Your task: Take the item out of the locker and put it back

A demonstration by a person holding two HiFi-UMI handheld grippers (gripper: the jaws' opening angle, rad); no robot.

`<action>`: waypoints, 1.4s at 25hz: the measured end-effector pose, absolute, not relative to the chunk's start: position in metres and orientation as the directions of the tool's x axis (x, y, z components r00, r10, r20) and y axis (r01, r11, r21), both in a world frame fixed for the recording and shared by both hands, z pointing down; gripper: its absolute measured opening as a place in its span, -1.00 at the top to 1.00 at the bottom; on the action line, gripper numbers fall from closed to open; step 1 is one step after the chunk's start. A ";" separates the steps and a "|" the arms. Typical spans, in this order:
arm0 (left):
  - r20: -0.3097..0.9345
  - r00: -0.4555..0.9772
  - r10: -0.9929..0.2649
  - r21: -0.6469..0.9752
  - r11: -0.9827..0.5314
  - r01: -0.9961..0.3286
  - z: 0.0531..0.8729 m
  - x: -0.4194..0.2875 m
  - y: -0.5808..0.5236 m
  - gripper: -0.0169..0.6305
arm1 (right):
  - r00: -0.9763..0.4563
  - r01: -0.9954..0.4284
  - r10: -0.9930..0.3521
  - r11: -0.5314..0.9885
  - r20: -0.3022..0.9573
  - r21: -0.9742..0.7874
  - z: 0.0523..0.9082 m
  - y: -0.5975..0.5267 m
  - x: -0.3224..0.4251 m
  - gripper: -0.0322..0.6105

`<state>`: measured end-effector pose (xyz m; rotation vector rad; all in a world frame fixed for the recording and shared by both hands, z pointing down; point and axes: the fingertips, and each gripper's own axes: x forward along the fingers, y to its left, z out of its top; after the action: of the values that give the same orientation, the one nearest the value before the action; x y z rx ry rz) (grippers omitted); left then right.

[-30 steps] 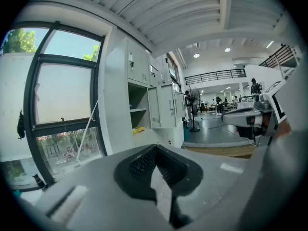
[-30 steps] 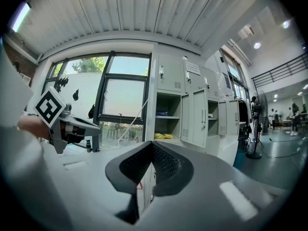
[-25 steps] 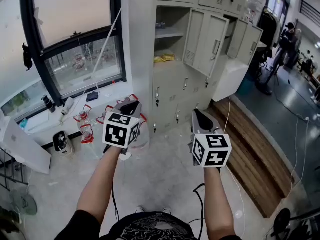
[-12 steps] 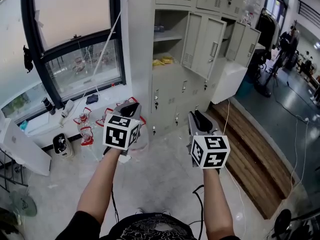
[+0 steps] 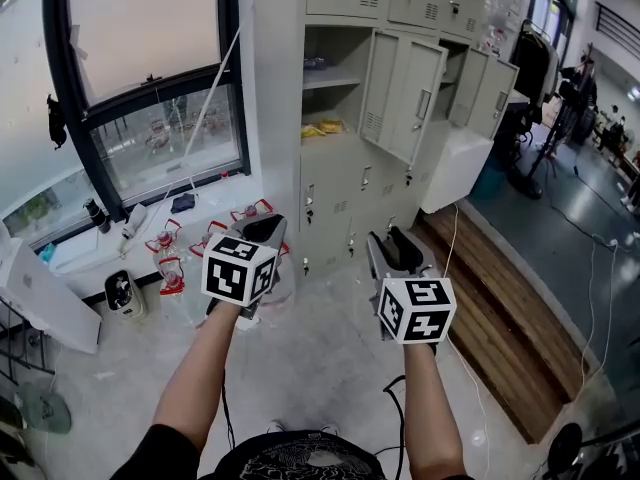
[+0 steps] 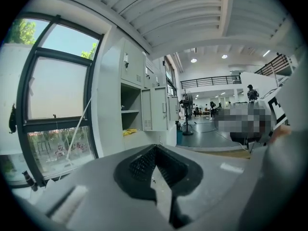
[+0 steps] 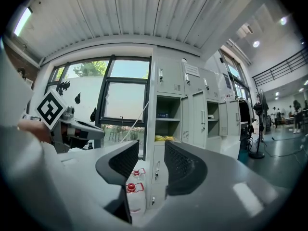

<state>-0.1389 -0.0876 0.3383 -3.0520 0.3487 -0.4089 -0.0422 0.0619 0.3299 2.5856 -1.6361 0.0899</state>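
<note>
jaws on our right claw (image 7: pixel 147 162) have just been opening, nothing between them; our left claw (image 6: pixel 156 165) is closed. likely readying for the yellow item (image 5: pixel 322 128) in the locker (image 5: pixel 345 103).

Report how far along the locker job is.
Done: locker door open. In hand: nothing; right gripper jaws have just been opening, empty; left gripper shut, empty. Left: yellow item lies in the locker; taking it out and returning it remain.
</note>
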 end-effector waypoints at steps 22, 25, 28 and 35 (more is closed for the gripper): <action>0.283 0.904 -0.319 -0.103 -0.948 -0.302 0.341 -0.078 -0.067 0.92 | 0.344 -0.939 -0.935 -0.345 0.093 0.004 0.333 0.075 0.019 -0.15; 0.286 0.892 -0.351 -0.114 -0.936 -0.332 0.342 -0.075 -0.071 0.92 | 0.332 -0.943 -0.939 -0.333 0.095 -0.001 0.336 0.074 0.025 -0.15; 0.287 0.887 -0.362 -0.114 -0.932 -0.344 0.343 -0.070 -0.076 0.93 | 0.324 -0.945 -0.941 -0.327 0.096 -0.009 0.339 0.071 0.032 -0.15; 0.289 0.880 -0.377 -0.113 -0.926 -0.359 0.349 -0.048 -0.095 0.92 | 0.286 -0.958 -0.952 -0.288 0.110 0.004 0.346 0.041 0.053 -0.14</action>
<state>-0.0479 -0.0953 0.3487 -2.9915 0.5859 -0.4774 0.0532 0.0415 0.3459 2.4634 -1.8320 0.1325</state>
